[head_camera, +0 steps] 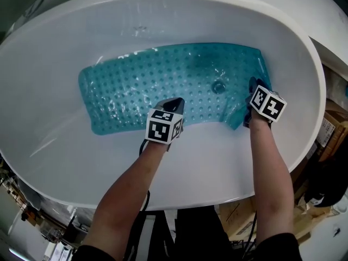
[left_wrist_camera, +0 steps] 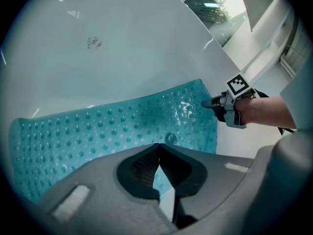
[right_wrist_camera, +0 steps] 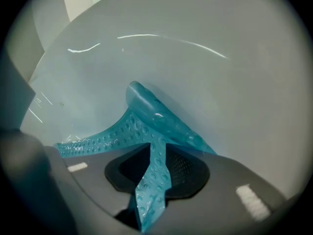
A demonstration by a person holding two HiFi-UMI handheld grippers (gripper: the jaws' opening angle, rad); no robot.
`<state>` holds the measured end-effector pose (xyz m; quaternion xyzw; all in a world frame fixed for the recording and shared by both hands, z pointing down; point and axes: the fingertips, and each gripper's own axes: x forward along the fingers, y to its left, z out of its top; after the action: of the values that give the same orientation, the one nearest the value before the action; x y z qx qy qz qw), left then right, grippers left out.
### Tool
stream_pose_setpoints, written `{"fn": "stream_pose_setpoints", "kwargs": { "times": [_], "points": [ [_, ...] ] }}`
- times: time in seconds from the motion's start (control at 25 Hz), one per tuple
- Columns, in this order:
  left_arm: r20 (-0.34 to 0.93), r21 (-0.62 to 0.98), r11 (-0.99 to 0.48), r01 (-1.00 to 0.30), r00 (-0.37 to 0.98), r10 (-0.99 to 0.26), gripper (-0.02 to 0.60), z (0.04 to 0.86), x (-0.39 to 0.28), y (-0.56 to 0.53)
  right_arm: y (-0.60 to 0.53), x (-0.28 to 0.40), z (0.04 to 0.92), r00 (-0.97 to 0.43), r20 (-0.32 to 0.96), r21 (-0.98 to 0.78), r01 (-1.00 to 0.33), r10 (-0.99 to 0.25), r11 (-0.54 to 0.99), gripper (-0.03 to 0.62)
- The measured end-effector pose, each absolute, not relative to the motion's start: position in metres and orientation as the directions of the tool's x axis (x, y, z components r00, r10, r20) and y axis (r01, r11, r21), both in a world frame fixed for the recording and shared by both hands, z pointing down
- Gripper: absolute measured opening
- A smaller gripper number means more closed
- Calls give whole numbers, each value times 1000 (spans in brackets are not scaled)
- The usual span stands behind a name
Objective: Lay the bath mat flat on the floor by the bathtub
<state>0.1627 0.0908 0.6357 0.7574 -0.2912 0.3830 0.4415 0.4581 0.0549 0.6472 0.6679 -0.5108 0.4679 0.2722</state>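
Bath mat, lifting step. My left gripper is closed and seemingly empty at its near edge; my right gripper pinches the raised right corner. The rest lies in the bathtub. Next, I judge: peel it out.

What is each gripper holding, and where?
Right gripper pinches a raised fold at the right end of the bath mat. Left gripper is shut at its near edge; a hold cannot be told.
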Motion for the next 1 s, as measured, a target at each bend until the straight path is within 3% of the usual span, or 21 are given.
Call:
{"fn": "stream_pose_setpoints", "kwargs": {
  "times": [0.84, 0.92, 1.0],
  "points": [
    [830, 454, -447, -771, 549, -104, 5, 623, 182, 77, 51, 505, 599, 173, 864, -15, -930, -473, -367, 72],
    [829, 453, -449, -770, 550, -106, 5, 622, 183, 77, 53, 512, 600, 184, 867, -10, -922, -462, -386, 8],
    [828, 453, -452, -769, 551, -107, 5, 620, 185, 78, 53, 511, 600, 182, 866, -9, -925, -466, -379, 44]
  ]
}}
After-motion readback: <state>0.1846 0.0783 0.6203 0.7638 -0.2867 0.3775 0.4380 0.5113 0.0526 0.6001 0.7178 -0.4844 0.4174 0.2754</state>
